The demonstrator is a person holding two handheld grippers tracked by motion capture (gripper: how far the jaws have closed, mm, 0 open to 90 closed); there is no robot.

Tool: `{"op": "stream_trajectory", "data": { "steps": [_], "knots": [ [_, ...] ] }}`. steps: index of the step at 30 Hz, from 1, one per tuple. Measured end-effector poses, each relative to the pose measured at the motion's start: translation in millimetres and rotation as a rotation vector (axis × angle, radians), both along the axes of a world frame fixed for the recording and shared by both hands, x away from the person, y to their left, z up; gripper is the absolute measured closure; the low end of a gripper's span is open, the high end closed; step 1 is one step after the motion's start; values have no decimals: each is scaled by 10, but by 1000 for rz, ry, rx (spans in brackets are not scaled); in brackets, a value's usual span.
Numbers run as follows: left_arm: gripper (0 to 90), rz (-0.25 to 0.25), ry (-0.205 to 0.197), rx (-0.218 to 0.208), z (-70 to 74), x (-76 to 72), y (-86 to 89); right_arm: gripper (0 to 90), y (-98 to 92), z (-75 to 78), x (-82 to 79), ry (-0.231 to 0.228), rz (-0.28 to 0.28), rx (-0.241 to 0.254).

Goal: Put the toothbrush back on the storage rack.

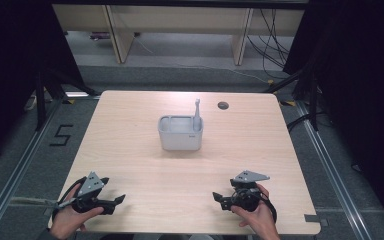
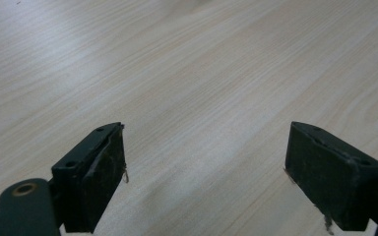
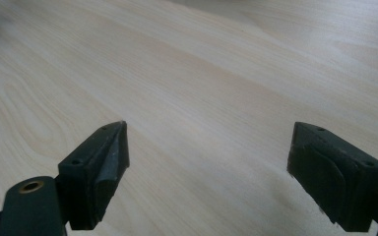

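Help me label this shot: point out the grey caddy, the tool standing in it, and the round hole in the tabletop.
grey caddy (image 1: pixel 179 139): high view, front wall.
tool (image 1: pixel 197 111): high view, upright handle above the caddy's right end.
round hole (image 1: pixel 223 105): high view, its dark centre.

The bin's (image 1: pixel 180 133) inside is hidden behind its front wall, as is the foot of the grey handle (image 1: pixel 197 115) standing in it. The bottom edge cuts off both forearms.
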State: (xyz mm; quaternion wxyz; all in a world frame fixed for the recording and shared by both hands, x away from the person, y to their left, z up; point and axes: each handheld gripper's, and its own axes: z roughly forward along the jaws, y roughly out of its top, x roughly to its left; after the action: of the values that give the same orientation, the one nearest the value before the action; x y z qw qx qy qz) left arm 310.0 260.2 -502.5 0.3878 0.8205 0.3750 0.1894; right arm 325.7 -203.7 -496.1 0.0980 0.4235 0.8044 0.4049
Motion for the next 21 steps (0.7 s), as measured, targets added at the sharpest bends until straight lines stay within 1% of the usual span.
{"op": "stream_trajectory", "data": {
  "steps": [1,2,5,6,7,8,9,11,12,13,14,15,17,19,21],
  "knots": [
    [150,0,1,0,0,0,0,165,-8,3,-6,-8,-3,-11],
    [150,0,1,2,0,0,-1,164,-11,-10,-12,3,2,5],
    [150,-5,3,11,5,1,6,165,-17,-4,-24,-2,-7,-5],
    [150,-6,3,11,4,1,5,165,-10,-5,-33,7,-7,0],
    [150,-5,3,11,4,0,5,165,-25,-14,-21,6,15,-1],
    [150,-5,3,12,4,-1,4,165,-25,-14,-21,6,15,-1],
    [150,-5,3,11,3,-1,4,165,-32,-8,-28,-12,4,-20],
    [150,-5,2,13,3,0,4,165,-36,-15,-28,-18,6,-17],
    [150,-6,3,13,4,0,4,165,-42,-7,-34,-20,-3,-29],
    [150,-4,1,11,2,-1,2,165,-40,-8,-36,-12,-3,-22],
    [150,-5,1,12,2,-1,3,165,-45,-7,-34,-18,-1,-27],
    [150,-5,1,11,1,-1,3,165,-32,-5,-52,3,-19,-14],
    [150,-5,1,12,0,0,3,165,-31,-6,-52,11,-16,-8],
    [150,-5,3,14,0,1,3,165,-35,-8,-50,8,-14,-9],
    [150,0,1,4,-4,0,-4,165,-40,-11,-45,1,-13,-12]
  ]
}}
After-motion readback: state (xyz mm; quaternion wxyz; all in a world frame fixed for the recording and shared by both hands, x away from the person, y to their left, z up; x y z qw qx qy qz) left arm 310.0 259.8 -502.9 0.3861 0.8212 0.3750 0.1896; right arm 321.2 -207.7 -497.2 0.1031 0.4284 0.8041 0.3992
